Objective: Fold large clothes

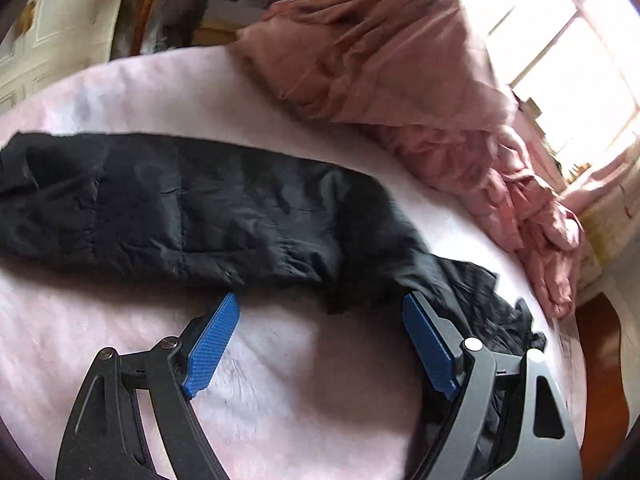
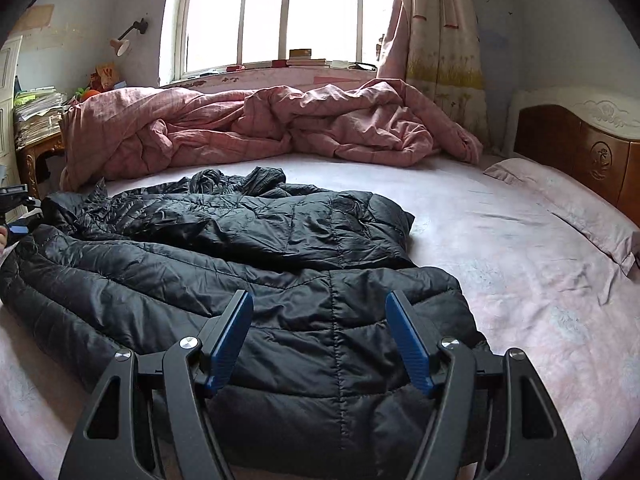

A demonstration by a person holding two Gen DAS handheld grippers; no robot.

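Observation:
A black quilted puffer jacket (image 2: pixel 248 280) lies spread and rumpled on the pink bed sheet (image 2: pixel 520 300). One part is folded over the middle. My right gripper (image 2: pixel 320 300) is open and empty, just above the jacket's near hem. In the left wrist view the jacket (image 1: pixel 180 208) lies as a long dark band across the sheet (image 1: pixel 280 380). My left gripper (image 1: pixel 320 300) is open and empty, its tips at the jacket's near edge. Its right finger (image 1: pixel 428 344) rests against crumpled black cloth. The left gripper's edge shows in the right wrist view (image 2: pixel 18 208) at the far left.
A crumpled pink duvet (image 2: pixel 260 128) is heaped along the far side of the bed under the window (image 2: pixel 280 12); it also shows in the left wrist view (image 1: pixel 400 80). A pillow (image 2: pixel 568 208) and wooden headboard (image 2: pixel 580 152) are at right. A cluttered side table (image 2: pixel 36 120) stands at left.

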